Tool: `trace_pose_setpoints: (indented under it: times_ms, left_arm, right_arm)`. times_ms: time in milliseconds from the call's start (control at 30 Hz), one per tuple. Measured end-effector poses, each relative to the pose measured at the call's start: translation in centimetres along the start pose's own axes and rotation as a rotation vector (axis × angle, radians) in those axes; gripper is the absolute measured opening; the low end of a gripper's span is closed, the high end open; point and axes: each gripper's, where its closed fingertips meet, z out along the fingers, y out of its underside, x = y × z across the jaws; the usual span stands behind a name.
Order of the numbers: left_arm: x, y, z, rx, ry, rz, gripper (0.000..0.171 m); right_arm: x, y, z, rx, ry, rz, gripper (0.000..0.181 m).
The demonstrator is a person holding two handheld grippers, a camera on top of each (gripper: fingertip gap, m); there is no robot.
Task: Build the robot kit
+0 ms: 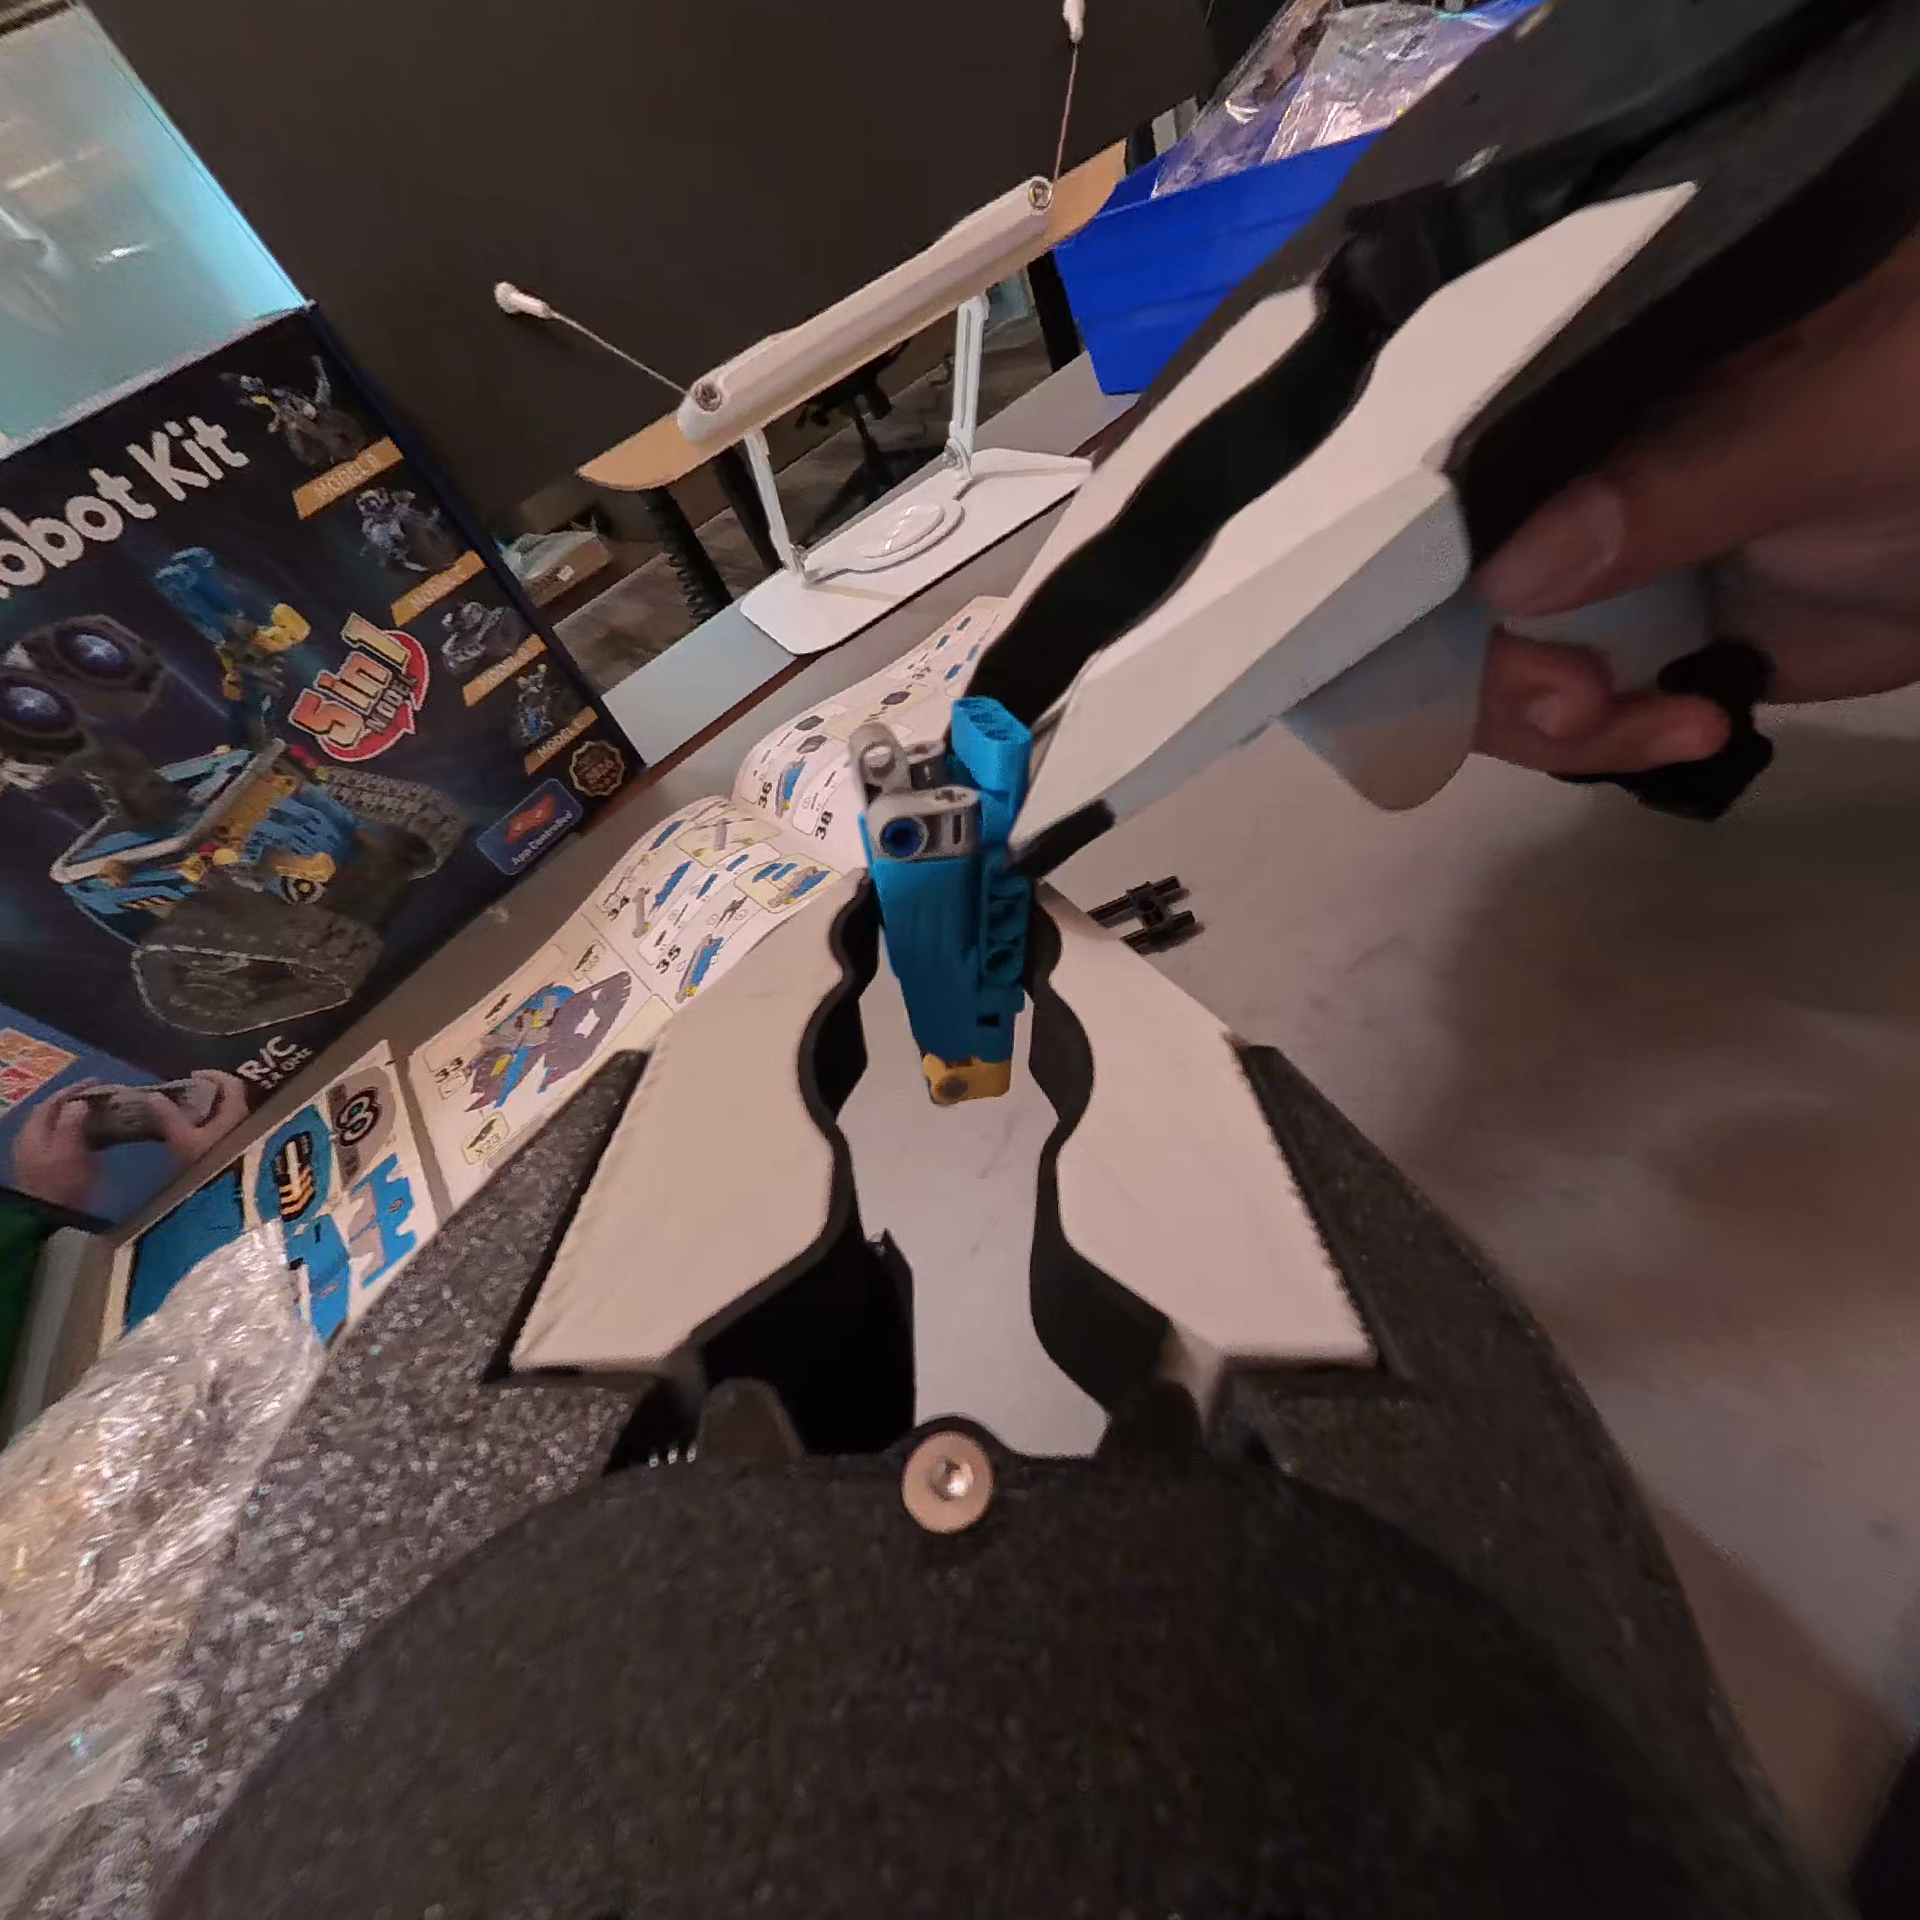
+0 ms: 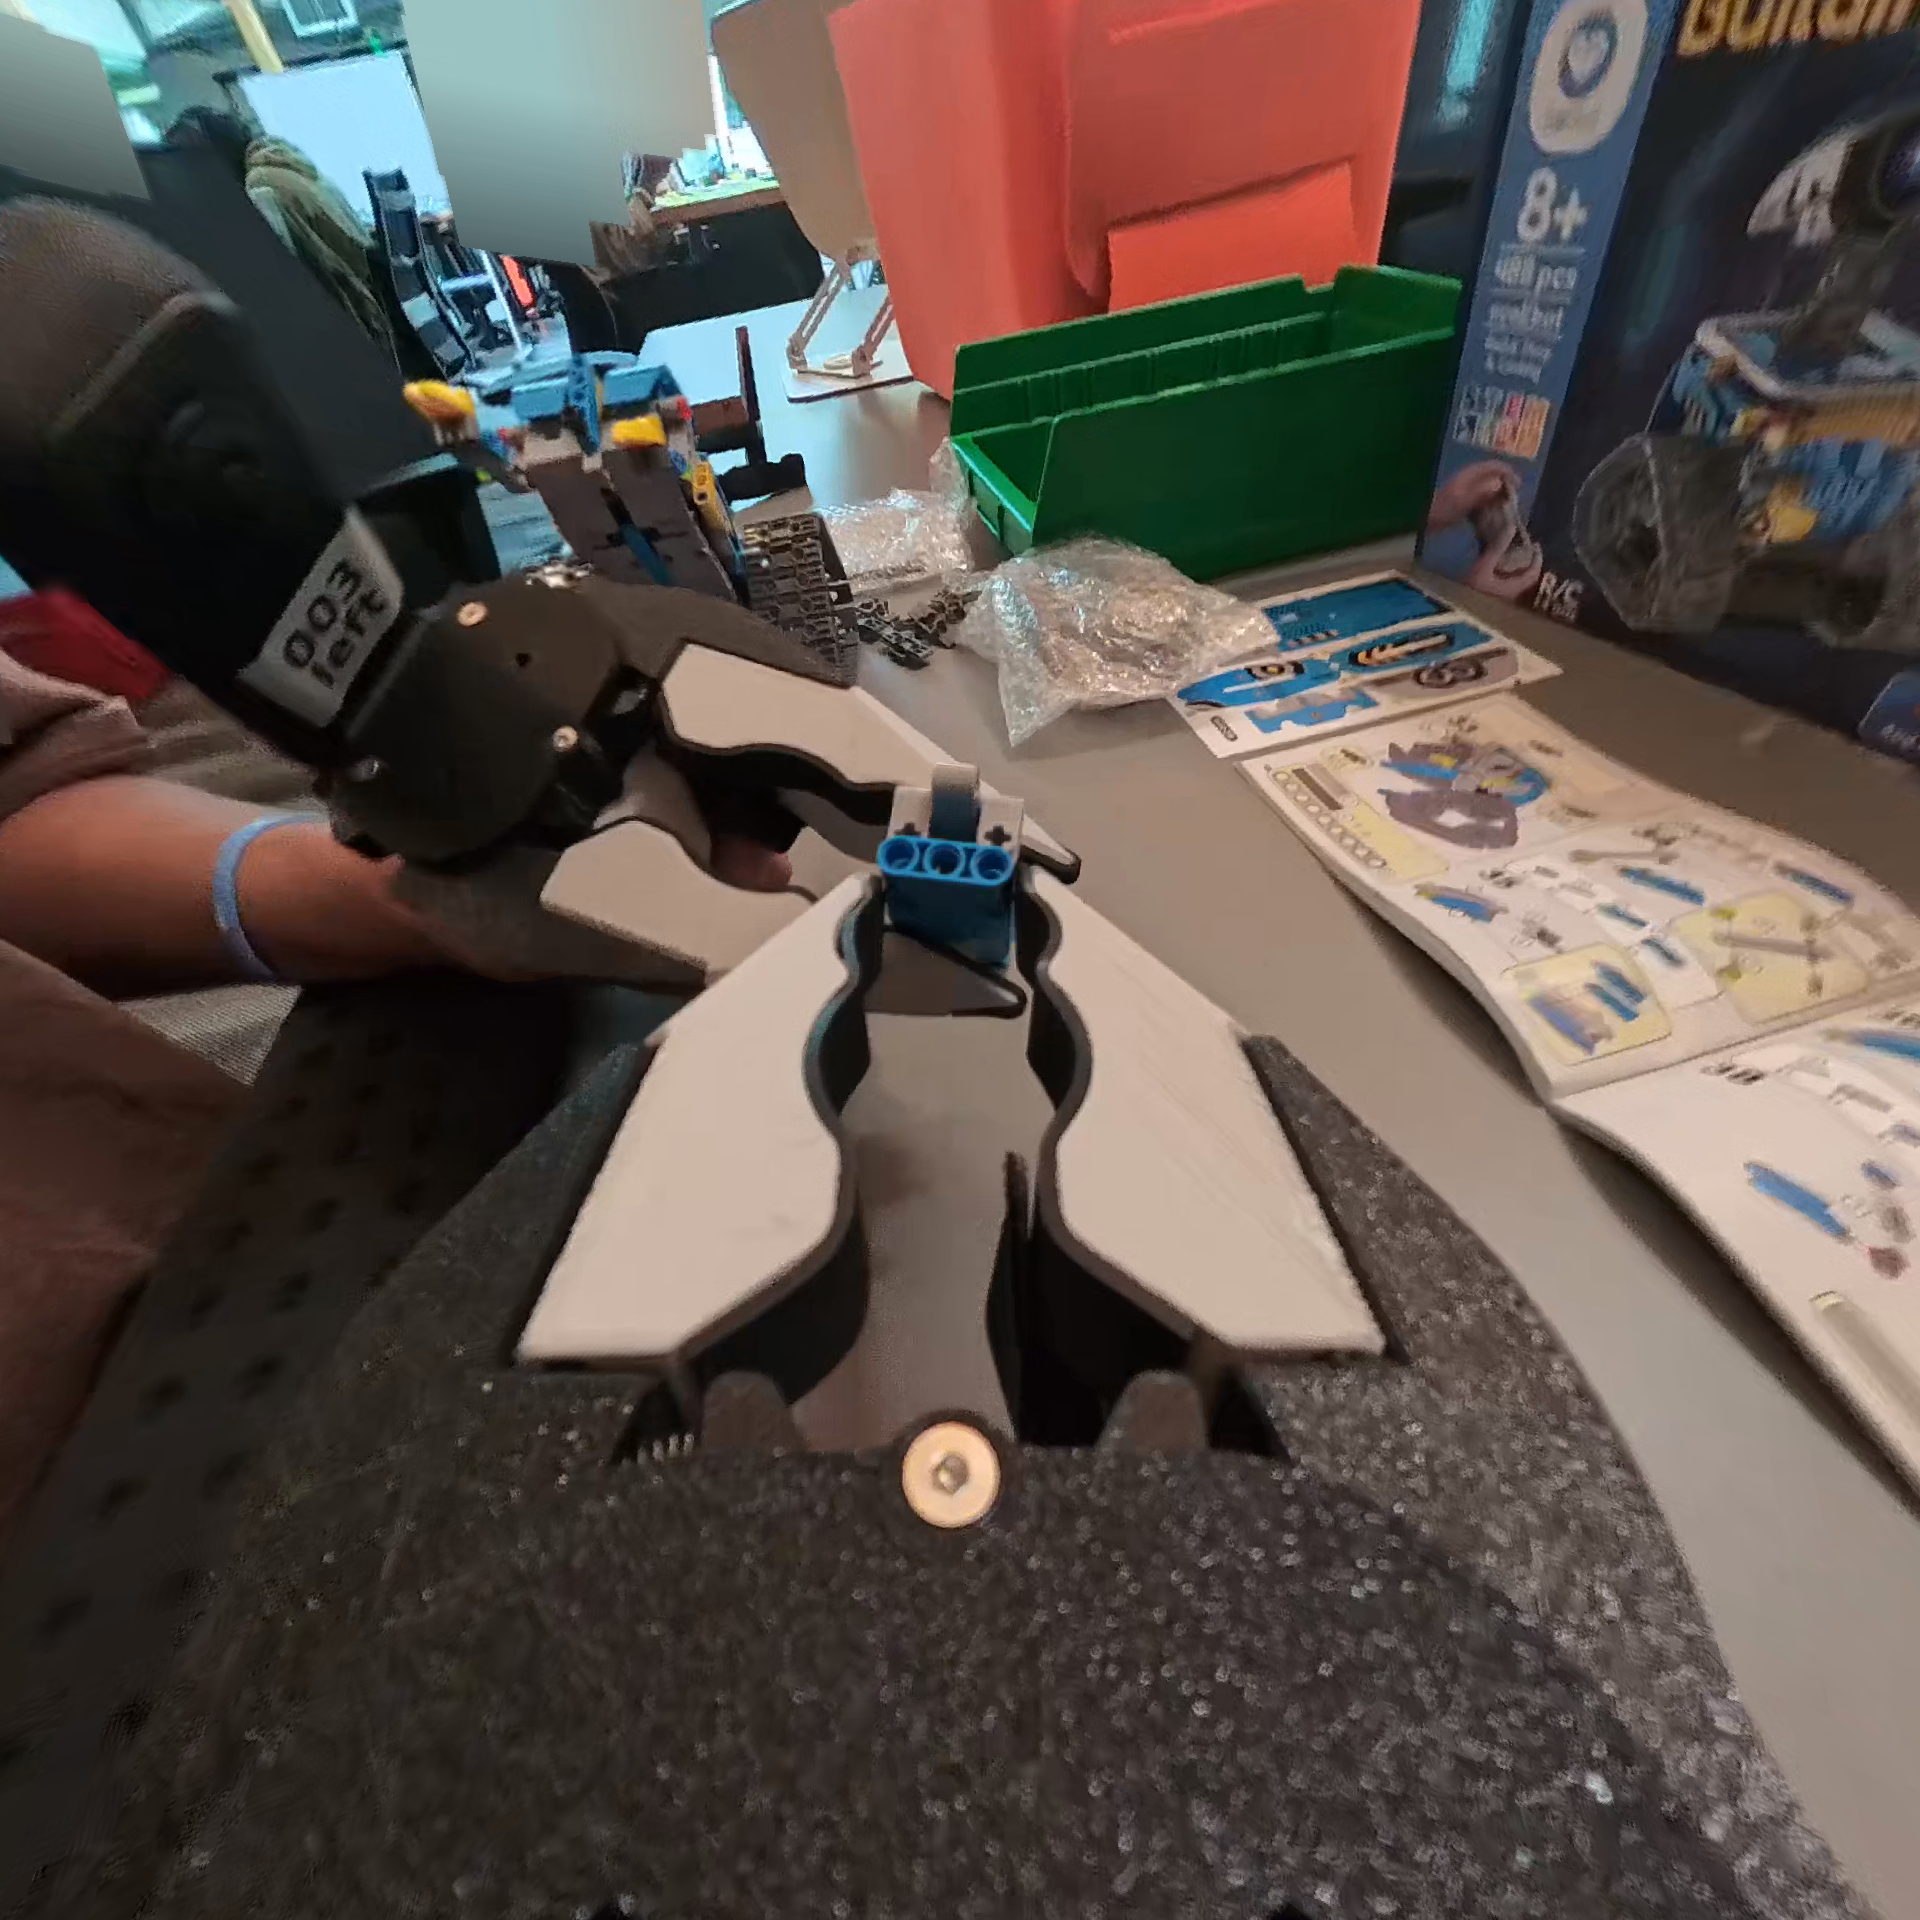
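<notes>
A blue brick assembly [image 1: 951, 925] (studded plastic, grey and yellow ends) hangs above the smooth grey table [image 1: 1507, 1039], clamped between the left gripper [image 1: 951, 935] fingers and also pinched by the right gripper [image 2: 948, 914]; an open instruction booklet [image 2: 1621, 935], crinkled plastic bag [image 2: 1101, 623] and green bin [image 2: 1195, 436] lie beyond.

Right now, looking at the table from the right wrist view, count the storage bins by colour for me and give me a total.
Green bins: 1
Orange bins: 1
Total: 2
The blue bin shows only in the left wrist view, so it is not counted here.
</notes>
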Motion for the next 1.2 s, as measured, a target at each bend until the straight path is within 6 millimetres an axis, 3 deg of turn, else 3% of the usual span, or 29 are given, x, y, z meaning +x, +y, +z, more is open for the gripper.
trace_pose_setpoints:
  times_ms: [133, 200, 333, 467, 767, 1200]
  left_arm:
    - [1.8, -0.6, -0.5, 0.054, 0.216, -0.163, 0.024]
    - [2.9, -1.1, -0.9, 0.079, 0.339, -0.242, 0.024]
    - [5.0, -1.5, -1.7, 0.089, 0.500, -0.294, 0.023]
    - [6.6, -1.0, -1.7, 0.048, 0.554, -0.245, 0.023]
    - [6.5, -0.6, -1.6, 0.022, 0.563, -0.277, 0.022]
    - [6.4, -0.6, -1.7, 0.017, 0.559, -0.282, 0.020]
  right_arm:
    - [-0.7, -0.7, -1.7, 0.028, -0.020, -0.263, 0.027]
    - [-1.8, 0.1, -2.5, -0.014, -0.076, -0.369, 0.037]
    - [-2.3, 2.1, -3.4, -0.128, -0.140, -0.411, 0.041]
    - [-3.2, 0.9, -3.8, -0.059, -0.165, -0.450, 0.031]
    - [-3.0, 1.6, -3.5, -0.086, -0.158, -0.455, 0.013]
    - [-3.1, 1.8, -3.4, -0.105, -0.197, -0.395, 0.010]
